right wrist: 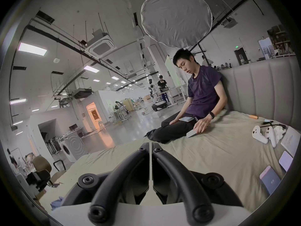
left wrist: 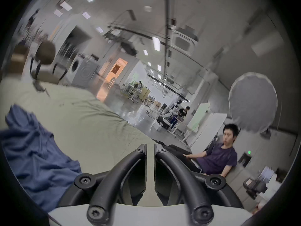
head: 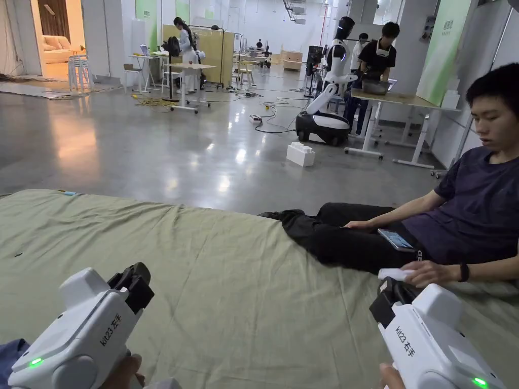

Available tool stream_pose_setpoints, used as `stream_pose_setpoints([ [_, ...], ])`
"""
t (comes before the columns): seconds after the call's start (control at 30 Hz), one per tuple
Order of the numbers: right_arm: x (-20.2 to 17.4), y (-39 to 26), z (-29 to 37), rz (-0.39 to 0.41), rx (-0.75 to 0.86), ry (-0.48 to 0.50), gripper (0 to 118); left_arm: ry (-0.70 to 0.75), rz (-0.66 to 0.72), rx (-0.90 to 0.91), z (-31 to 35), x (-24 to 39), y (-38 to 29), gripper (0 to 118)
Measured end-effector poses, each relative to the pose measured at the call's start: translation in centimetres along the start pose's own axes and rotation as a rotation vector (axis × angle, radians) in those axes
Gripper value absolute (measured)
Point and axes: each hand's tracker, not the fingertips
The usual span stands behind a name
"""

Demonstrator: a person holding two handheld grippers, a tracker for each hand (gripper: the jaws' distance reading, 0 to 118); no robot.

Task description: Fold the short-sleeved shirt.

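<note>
Olive bedsheet (head: 213, 263) beneath both nearly closed, empty grippers; blue shirt (left wrist: 32, 156) crumpled left.

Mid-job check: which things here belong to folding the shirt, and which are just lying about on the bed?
For the job:
blue shirt, crumpled on the sheet
left gripper, jaws nearly closed, empty
right gripper, jaws nearly closed, empty

Lying about:
two white controllers
flat devices near the bed's edge
paper
phone on a seated person's lap
</note>
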Motion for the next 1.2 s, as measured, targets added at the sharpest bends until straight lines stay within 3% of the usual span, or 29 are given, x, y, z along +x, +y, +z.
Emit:
stream_pose_setpoints([
  [0.03, -0.7, 0.3, -0.2, 0.146, -0.009, 0.014, 3, 0.016, -0.159, -0.023, -0.1, 0.8, 0.0, 9],
  [0.07, -1.9, 0.2, -0.2, 0.372, -0.009, 0.022, 3, 0.025, -0.358, -0.039, -0.2, 1.9, -0.3, 9],
  [0.13, -4.2, -0.5, -0.2, 0.915, 0.069, 0.003, 3, 0.025, -0.781, -0.038, 0.0, 3.8, -1.5, 9],
  [0.17, -5.0, -1.1, 0.0, 1.152, 0.152, 0.078, 3, 0.014, -0.949, -0.042, 0.1, 4.2, -2.1, 9],
  [0.23, -4.9, -2.8, -0.2, 1.402, 0.1, 0.077, 3, 0.056, -1.316, -0.066, 0.0, 4.7, -3.9, 8],
  [0.27, -4.7, -3.2, -0.2, 1.486, 0.1, 0.081, 3, 0.079, -1.505, -0.07, -0.1, 4.6, -4.8, 8],
  [0.33, -4.1, -3.6, -0.3, 1.574, 0.109, 0.08, 3, 0.042, -1.687, -0.041, 0.1, 4.1, -5.6, 8],
  [0.37, -4.0, -3.7, -0.3, 1.589, 0.103, 0.075, 3, 0.021, -1.693, -0.037, 0.2, 4.0, -5.6, 8],
  [0.43, -3.9, -3.7, -0.2, 1.565, 0.105, 0.065, 3, 0.013, -1.629, -0.046, 0.3, 4.3, -5.1, 8],
  [0.47, -3.5, -3.5, -0.4, 1.512, 0.092, 0.054, 3, 0.023, -1.55, -0.048, 0.3, 4.4, -4.6, 8],
  [0.6, -3.5, -2.1, -0.4, 1.117, 0.053, 0.018, 3, 0.02, -1.128, -0.055, 0.3, 4.9, -2.8, 8],
  [0.73, -3.2, -1.0, -0.4, 0.679, 0.034, -0.041, 3, -0.02, -0.548, -0.033, 0.4, 4.0, -1.2, 8],
  [0.83, -2.5, -1.3, -0.1, 0.409, -0.009, -0.071, 3, 0.015, -0.354, 0.0, 0.5, 3.3, -1.4, 8],
  [0.97, -2.9, -1.4, 0.6, 0.362, 0.034, -0.12, 3, 0.024, -0.345, 0.004, 0.5, 3.6, -1.5, 8],
  [1.1, -2.5, -1.7, 0.6, 0.308, -0.02, -0.118, 3, 0.005, -0.471, 0.008, 0.8, 4.3, -1.4, 8],
  [1.2, -2.7, -1.7, 0.6, 0.381, 0.006, -0.133, 3, 0.0, -0.548, 0.012, 1.0, 4.7, -1.2, 8],
])
